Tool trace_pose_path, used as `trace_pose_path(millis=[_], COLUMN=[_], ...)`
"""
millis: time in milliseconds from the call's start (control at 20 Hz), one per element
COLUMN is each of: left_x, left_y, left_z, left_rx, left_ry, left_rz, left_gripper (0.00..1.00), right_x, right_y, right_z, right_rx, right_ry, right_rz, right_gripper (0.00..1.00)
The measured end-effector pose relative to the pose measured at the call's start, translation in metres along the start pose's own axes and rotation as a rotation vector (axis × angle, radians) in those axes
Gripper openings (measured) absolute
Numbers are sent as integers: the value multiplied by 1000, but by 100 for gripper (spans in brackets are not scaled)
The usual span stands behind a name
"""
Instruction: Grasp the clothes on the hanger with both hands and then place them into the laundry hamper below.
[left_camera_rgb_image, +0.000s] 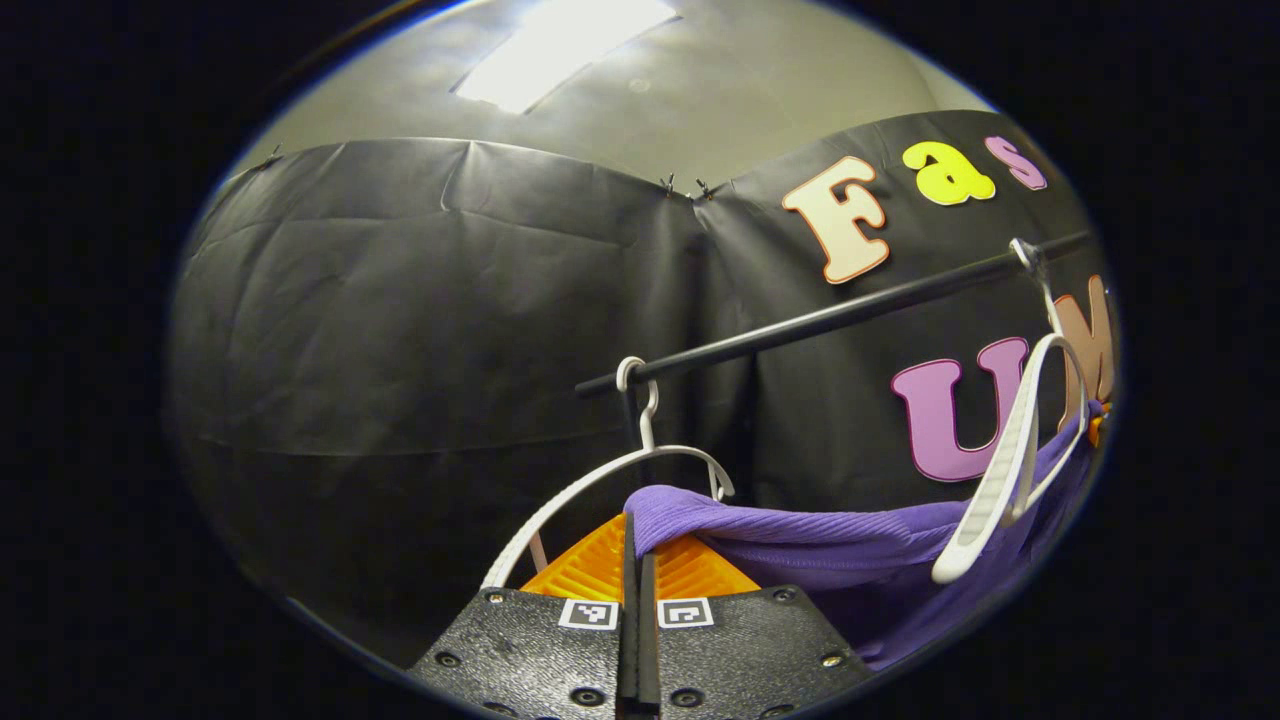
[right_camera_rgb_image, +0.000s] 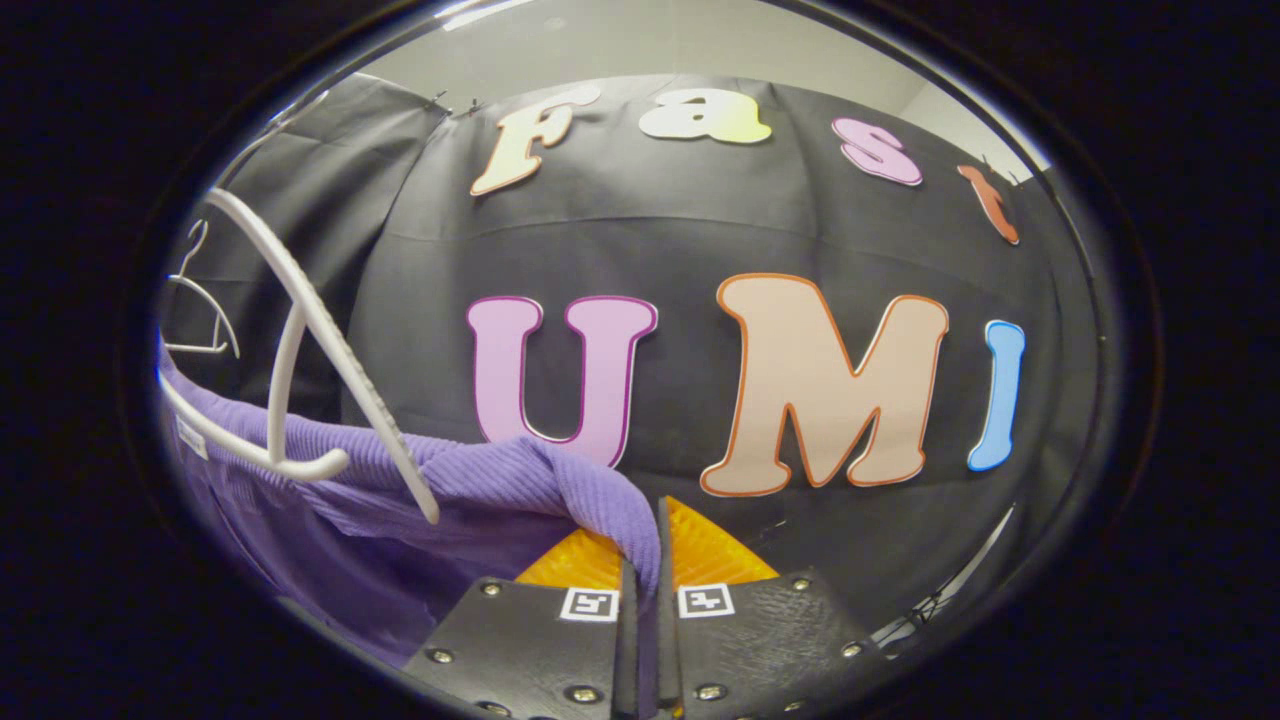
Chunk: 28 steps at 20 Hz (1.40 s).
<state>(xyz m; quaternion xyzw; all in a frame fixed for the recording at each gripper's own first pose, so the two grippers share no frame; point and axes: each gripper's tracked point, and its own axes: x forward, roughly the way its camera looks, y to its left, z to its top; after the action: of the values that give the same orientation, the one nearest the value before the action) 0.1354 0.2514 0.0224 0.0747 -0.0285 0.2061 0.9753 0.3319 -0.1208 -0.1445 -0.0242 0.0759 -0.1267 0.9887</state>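
Note:
A purple ribbed garment (left_camera_rgb_image: 820, 550) stretches between my two grippers. My left gripper (left_camera_rgb_image: 637, 560) is shut on one end of it, which folds over the fingers. In the right gripper view my right gripper (right_camera_rgb_image: 645, 560) is shut on the other end of the purple garment (right_camera_rgb_image: 480, 480). A white hanger (left_camera_rgb_image: 1010, 470) tilts over the cloth at the right of the left gripper view, still hooked on the black rail (left_camera_rgb_image: 850, 312). That white hanger (right_camera_rgb_image: 330, 380) lies across the garment in the right gripper view.
A second, bare white hanger (left_camera_rgb_image: 610, 470) hangs on the rail close to my left gripper, and shows small as a far hanger (right_camera_rgb_image: 200, 310) in the right gripper view. The black booth wall stands close behind. A ceiling light (left_camera_rgb_image: 560, 45) is overhead.

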Motion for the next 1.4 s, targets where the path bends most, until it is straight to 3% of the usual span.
trace_pose_path(millis=[400, 800, 1150, 1400], left_x=[-31, -66, -90, -101], left_y=[-31, -82, -136, -186], left_z=[-42, -82, -103, -113], left_rx=[21, 4, -2, 2], left_ry=[84, 185, 232, 252], left_rz=[-62, -161, -275, -397], left_gripper=[0, 0, 0, 0], right_x=[-33, -74, -101, -118], right_y=[12, 47, 83, 107], right_z=[-34, -64, -81, -88], right_rx=[-46, -69, -59, -43], right_ry=[51, 106, 135, 156], right_rz=[42, 132, 218, 281], right_gripper=[7, 7, 7, 7])
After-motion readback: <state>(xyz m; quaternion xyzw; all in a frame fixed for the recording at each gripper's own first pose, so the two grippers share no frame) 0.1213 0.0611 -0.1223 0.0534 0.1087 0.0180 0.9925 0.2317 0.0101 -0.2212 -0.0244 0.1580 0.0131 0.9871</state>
